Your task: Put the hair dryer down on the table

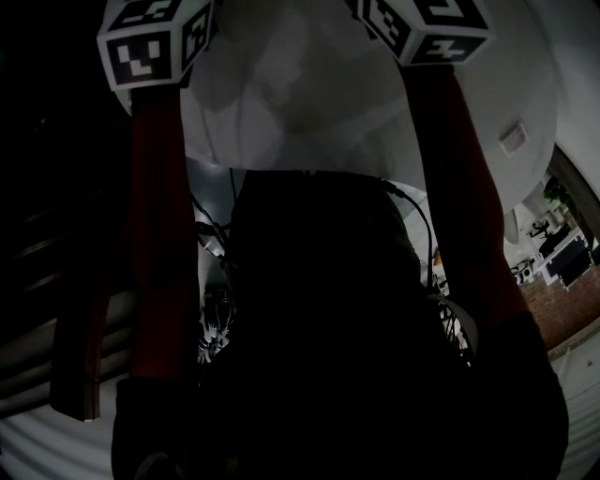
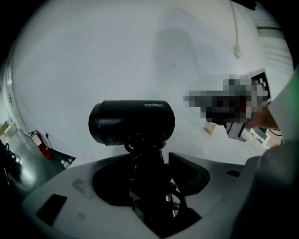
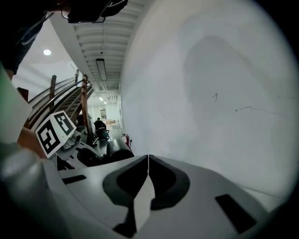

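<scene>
**Head view.**
- One round white table [image 1: 328, 103], lit, filled the upper part of the picture.
- There were two black-and-white marker cubes over the tabletop: the left cube [image 1: 155, 42] and the right cube [image 1: 433, 26].
- There were two red sleeves, the left sleeve [image 1: 155, 244] and the right sleeve [image 1: 464, 216], each running up to a cube.
- One small white rectangular plate [image 1: 514, 138] lay near the table's right edge.
- One tangle of thin cables [image 1: 211, 309] showed in the lower half, which was otherwise too dark to itemise.

**Left gripper view.**
- The left gripper [image 2: 148, 161] had its two jaws clamped tight on the handle of the one black, short-barrelled hair dryer [image 2: 131, 122].
- The dryer stood handle downward with its barrel level and crosswise against the white tabletop. Whether it touched the table could not be told.
- One coiled black cord [image 2: 145, 140] was looped round the top of the handle.
- One red fire extinguisher [image 2: 42, 148] stood on the floor past the table's left edge.
- One white cable [image 2: 236, 35] ran at the upper right.

**Right gripper view.**
- The right gripper [image 3: 148, 161] had its two jaws pressed together with nothing between them.
- The table filled the right side.
- At the left were one marker cube and, beside it, the dryer's dark barrel.
- There were two ceiling lamps: a round lamp [image 3: 46, 52] and a long lamp [image 3: 101, 67].
- One wooden stair railing [image 3: 85, 102] stood behind them.
</scene>
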The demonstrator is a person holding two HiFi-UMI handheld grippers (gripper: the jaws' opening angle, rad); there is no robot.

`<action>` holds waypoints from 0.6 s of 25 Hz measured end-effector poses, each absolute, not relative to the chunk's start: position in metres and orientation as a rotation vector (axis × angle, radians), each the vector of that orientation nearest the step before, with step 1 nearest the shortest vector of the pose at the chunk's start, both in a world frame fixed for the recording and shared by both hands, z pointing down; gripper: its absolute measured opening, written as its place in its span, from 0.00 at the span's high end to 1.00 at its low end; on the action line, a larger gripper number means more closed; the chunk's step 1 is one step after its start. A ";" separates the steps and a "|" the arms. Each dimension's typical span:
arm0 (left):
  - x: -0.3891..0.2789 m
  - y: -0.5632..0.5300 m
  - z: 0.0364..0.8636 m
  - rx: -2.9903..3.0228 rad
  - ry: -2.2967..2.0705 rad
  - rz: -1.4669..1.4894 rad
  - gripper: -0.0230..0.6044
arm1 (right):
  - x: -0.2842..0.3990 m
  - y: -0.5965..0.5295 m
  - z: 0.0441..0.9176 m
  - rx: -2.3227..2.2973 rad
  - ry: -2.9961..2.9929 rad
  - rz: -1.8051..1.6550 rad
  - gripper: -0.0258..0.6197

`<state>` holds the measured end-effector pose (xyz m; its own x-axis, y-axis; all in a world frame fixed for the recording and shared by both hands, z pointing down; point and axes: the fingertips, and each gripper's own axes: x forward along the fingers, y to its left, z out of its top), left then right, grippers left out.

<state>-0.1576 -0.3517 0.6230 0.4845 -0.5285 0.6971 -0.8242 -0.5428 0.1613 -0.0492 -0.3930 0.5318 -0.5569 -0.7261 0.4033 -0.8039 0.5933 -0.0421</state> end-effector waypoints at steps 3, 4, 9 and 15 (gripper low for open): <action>-0.156 -0.347 0.622 2.252 -1.075 0.816 0.59 | -0.051 -0.392 0.527 1.240 -2.481 0.307 0.95; -0.154 -0.346 0.622 2.252 -1.057 0.817 0.57 | -0.050 -0.392 0.525 1.241 -2.481 0.305 0.95; -0.148 -0.334 0.625 2.239 -0.990 0.846 0.45 | -0.048 -0.390 0.517 1.246 -2.483 0.292 0.95; -0.151 -0.320 0.631 2.229 -0.945 0.919 0.37 | -0.050 -0.386 0.506 1.248 -2.491 0.269 0.95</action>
<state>-0.1505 -0.3195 0.6305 0.5201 -0.3957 0.7569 -0.7676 -0.6051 0.2111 -0.0505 -0.3863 0.5062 -0.5558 -0.7381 0.3824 -0.8028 0.5960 -0.0164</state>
